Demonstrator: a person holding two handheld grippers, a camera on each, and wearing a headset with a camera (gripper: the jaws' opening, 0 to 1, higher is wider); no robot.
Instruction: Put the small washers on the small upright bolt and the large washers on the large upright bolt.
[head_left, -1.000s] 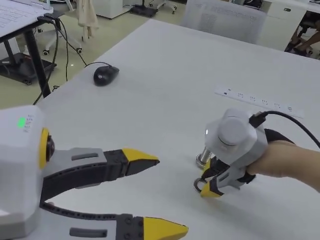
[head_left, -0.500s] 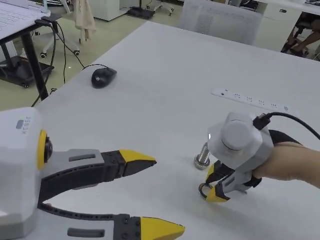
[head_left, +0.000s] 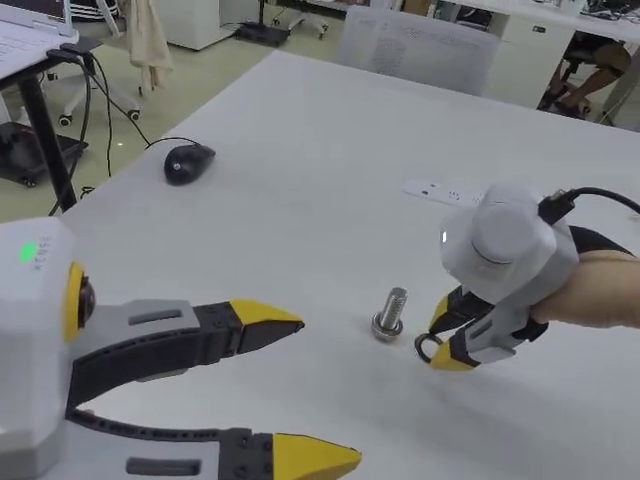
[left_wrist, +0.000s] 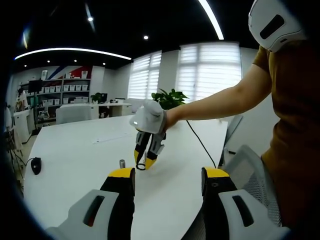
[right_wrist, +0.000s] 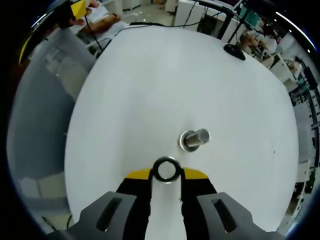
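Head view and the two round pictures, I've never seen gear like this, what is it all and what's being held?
A person holds two-jaw tongs with a camera in each hand. The head view comes from their headset; each round picture looks along one tool's jaws. The left hand-held gripper is open, empty. The right hand-held gripper pinches a metal washer near an upright bolt on the white table. A mouse and power strip lie farther off.
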